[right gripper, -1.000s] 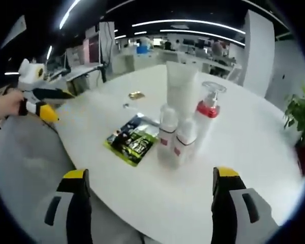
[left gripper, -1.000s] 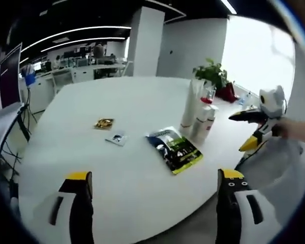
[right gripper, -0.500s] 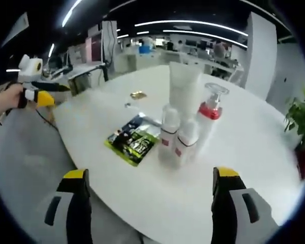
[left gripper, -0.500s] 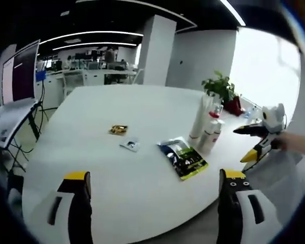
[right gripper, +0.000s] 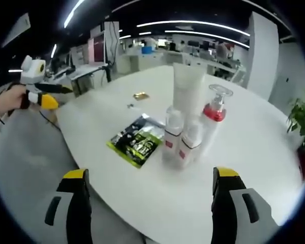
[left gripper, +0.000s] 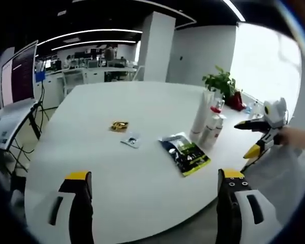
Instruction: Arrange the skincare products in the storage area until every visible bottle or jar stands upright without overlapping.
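On the white round table point(right gripper: 244, 168) several skincare containers stand upright in a tight cluster: a tall white tube point(right gripper: 187, 94), a pump bottle with a red collar point(right gripper: 212, 119), and two small white bottles point(right gripper: 173, 138) point(right gripper: 189, 148) in front. The same cluster point(left gripper: 207, 124) appears at the table's right side in the left gripper view. My right gripper point(right gripper: 146, 203) is open, short of the table edge, with nothing between its jaws. My left gripper point(left gripper: 152, 203) is open too, above the near table edge. The right gripper point(left gripper: 262, 132) shows at the right of the left gripper view; the left gripper point(right gripper: 38, 86) shows at the left of the right gripper view.
A green and black sachet point(right gripper: 137, 144) lies flat beside the bottles. A small gold packet point(left gripper: 119, 125) and a small white packet point(left gripper: 132, 140) lie nearer the table's middle. A potted plant point(left gripper: 221, 81) stands beyond the bottles. Office desks and a monitor point(left gripper: 20, 73) fill the background.
Both cameras have drawn back slightly from the table, so the bottles look a little smaller. The containers and packets have not moved. Both grippers stay open.
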Tool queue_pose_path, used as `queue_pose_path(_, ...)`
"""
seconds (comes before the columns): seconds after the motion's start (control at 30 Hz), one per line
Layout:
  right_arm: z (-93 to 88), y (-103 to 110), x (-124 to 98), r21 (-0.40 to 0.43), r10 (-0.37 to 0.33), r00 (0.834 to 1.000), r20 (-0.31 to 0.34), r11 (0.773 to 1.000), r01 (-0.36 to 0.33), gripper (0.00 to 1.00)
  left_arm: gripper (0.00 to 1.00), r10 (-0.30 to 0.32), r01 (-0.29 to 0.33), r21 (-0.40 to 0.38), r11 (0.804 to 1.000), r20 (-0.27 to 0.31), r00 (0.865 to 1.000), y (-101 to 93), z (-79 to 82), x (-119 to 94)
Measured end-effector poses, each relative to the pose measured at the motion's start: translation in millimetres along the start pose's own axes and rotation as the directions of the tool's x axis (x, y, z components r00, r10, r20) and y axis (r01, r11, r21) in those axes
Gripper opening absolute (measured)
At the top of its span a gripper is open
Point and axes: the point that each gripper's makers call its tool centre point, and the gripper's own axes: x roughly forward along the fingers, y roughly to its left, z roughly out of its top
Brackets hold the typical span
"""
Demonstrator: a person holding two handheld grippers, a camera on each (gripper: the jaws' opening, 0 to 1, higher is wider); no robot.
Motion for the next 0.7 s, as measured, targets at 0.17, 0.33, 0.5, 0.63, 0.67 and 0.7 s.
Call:
queue_pose_path(0.17,-0.6,-1.1,0.1,0.012,0.001,1.0,0.002,1.0,-0.001,0.99,0.9,0.01,-0.01,-0.014,1.0,0.016,1.0,0.9,2.9,3.8)
queue_pose_path(0.33,-2.0,-5.8,-1.5,0.046,-0.012,1.0,0.009,0.999,0.012,0.99,0.94,0.03,-0.03,-0.04,0.999,0.016,0.999,4.0,4.6,15.0)
queue_pose_path(0.5,-2.8,-3.3,-0.8,0.054,-0.002,1.0,0.005,0.999,0.002,0.99,0.89,0.018,-0.019,-0.025,1.0,-0.017,1.0,-0.3,6.3,24.4)
queue_pose_path(0.63,-3.3,-2.0,0.1,0.057,0.005,1.0,0.004,0.998,-0.005,0.99,0.86,0.016,-0.015,0.018,1.0,-0.052,0.999,-1.1,6.5,32.3)
queue_pose_path(0.67,-4.0,-1.7,0.4,0.06,0.007,1.0,0.002,0.998,-0.007,0.99,0.84,0.013,-0.011,0.035,0.999,-0.07,0.997,-3.6,5.1,34.9)
queue_pose_path(0.7,-4.3,-1.7,0.0,0.064,0.007,1.0,0.002,0.998,-0.007,0.99,0.83,0.011,-0.008,0.039,0.999,-0.075,0.997,-3.9,5.0,36.8)
